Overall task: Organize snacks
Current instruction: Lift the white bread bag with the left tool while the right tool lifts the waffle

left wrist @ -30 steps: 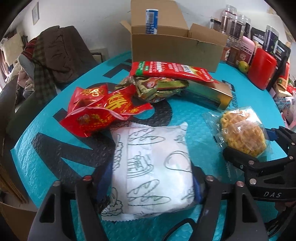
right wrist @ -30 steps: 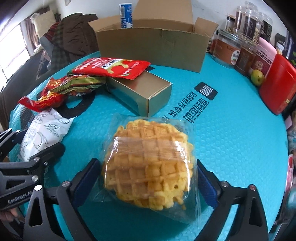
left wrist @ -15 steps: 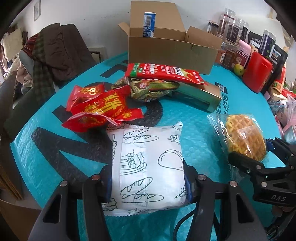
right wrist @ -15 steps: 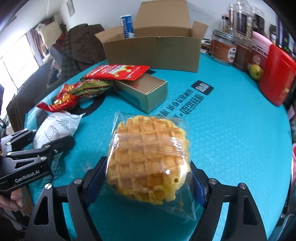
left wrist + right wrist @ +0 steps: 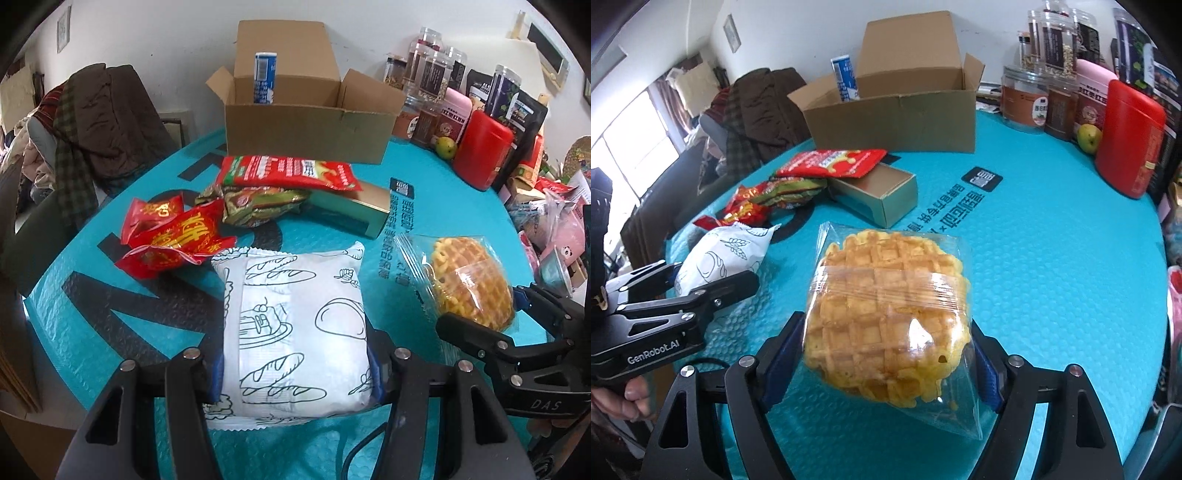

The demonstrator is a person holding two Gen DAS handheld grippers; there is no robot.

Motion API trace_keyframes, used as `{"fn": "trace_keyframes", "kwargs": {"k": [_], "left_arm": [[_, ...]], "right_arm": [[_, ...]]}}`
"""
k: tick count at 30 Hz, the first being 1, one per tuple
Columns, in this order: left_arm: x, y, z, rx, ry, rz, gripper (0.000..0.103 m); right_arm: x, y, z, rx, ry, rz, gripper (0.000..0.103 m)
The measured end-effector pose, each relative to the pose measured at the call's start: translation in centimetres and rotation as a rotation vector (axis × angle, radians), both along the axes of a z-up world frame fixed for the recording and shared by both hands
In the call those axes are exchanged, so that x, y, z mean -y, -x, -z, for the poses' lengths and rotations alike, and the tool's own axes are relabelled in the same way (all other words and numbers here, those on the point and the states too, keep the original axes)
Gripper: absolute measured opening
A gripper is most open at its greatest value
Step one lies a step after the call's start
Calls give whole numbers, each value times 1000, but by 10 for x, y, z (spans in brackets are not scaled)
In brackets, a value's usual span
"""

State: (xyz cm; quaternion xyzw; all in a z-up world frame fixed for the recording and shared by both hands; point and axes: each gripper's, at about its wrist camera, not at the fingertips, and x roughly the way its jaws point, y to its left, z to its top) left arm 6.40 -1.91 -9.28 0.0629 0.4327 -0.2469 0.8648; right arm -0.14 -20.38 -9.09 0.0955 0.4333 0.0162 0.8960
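Observation:
A white snack packet printed with bread drawings [image 5: 295, 317] sits between the blue pads of my left gripper [image 5: 295, 369], which is shut on it just above the teal table mat [image 5: 92, 332]. My right gripper [image 5: 886, 362] is shut on a clear-wrapped waffle [image 5: 886, 314], held off the mat. Each wrist view shows the other hand: the right gripper [image 5: 506, 314] with the waffle [image 5: 469, 280], and the left gripper [image 5: 690, 277] with the white packet [image 5: 727, 251]. An open cardboard box [image 5: 306, 125] stands at the far side, with a blue-and-white tube [image 5: 265, 77] upright inside.
Red foil packets [image 5: 177, 236], a green packet [image 5: 258, 203], a flat red packet [image 5: 288, 173] and a gold carton [image 5: 354, 210] lie between me and the box. Jars, a red canister [image 5: 484, 147] and a green fruit [image 5: 445, 147] line the right. Clothes [image 5: 99, 122] hang at left.
Both grippers closed onto their packets and rose with them. The white packet and the waffle came up off the mat, and more of the box's inside shows now.

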Motion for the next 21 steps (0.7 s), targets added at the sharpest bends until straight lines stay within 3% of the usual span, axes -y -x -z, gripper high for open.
{"fn": "trace_keyframes", "kwargs": {"k": [21], "left_arm": [[6,0,-81,187,104,21,56]], "right_arm": [[4,13,-72,183,-14,-22,80]]}}
